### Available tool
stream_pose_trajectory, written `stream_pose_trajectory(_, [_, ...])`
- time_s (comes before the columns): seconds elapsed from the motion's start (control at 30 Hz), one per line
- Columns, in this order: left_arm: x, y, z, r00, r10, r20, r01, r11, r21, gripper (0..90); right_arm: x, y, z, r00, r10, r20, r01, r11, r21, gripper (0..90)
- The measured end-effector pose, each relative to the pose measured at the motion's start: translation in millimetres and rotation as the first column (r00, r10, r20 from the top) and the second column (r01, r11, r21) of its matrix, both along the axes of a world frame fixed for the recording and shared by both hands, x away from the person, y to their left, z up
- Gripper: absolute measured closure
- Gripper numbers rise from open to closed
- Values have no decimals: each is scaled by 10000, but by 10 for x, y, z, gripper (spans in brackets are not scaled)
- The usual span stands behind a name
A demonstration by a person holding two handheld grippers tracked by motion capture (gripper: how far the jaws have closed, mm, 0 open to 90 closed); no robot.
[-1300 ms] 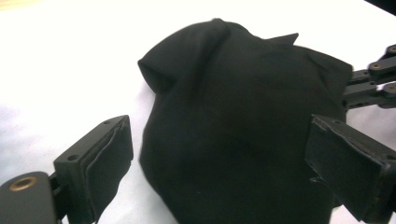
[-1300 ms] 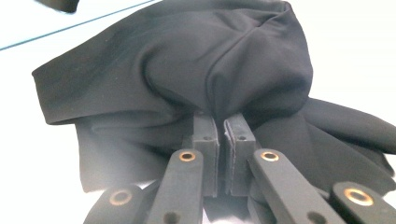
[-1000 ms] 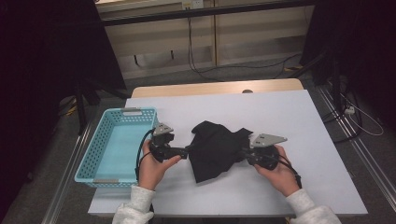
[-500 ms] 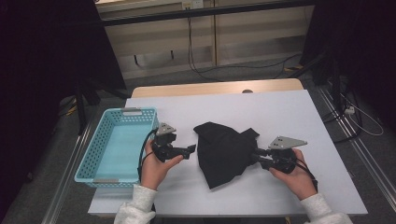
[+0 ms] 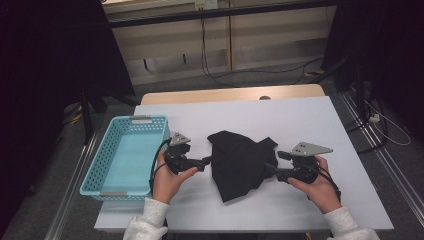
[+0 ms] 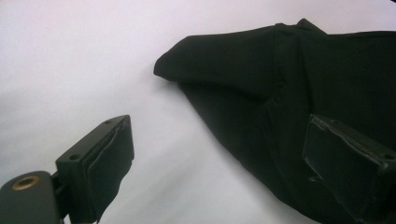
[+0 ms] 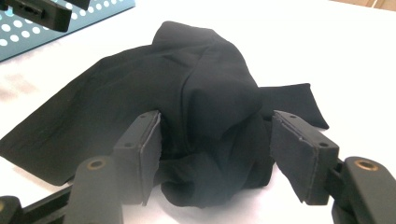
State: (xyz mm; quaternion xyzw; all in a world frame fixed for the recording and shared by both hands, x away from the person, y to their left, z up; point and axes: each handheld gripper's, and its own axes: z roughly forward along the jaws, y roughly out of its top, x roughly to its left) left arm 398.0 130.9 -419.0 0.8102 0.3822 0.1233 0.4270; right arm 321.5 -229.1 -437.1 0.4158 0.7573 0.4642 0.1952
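The right gripper had just been opening, jaws spread around the black cloth; left gripper, at the cloth's 9 o'clock, stood open

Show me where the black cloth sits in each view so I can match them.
High view: black cloth mid-table, between both grippers.
Left gripper view: cloth upper right, reaching the right-hand jaw.
Right gripper view: cloth centre, bunched between open jaws.
Shared landmark: white table.
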Motion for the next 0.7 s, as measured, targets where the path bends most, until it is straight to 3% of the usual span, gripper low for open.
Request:
stream_pose_trajectory(0.33, [4,-28,-36,10000,-64,-68,65,9999,99,89,21,71,37,9996,186,191,-188,9997,123,364])
stream_pose_trajectory(0.47, [-2,-38,-34,9999,-109,-71,109,9999,111,91,23,126,21,9990,397,210,-396,9992,-48,450])
stream_pose_trajectory(0.57, [-4,-46,-37,9999,-139,-59,140,9998,130,93,39,175,12,9983,504,298,-500,9987,-117,611])
stream_pose_trajectory(0.67, [-7,-52,-41,9999,-132,-66,133,9998,149,93,52,200,2,9981,566,254,-565,9984,-44,657])
stream_pose_trajectory(0.7, [-9,-59,-45,9998,-161,-68,162,9998,151,93,66,223,-15,9977,630,263,-628,9980,-94,746])
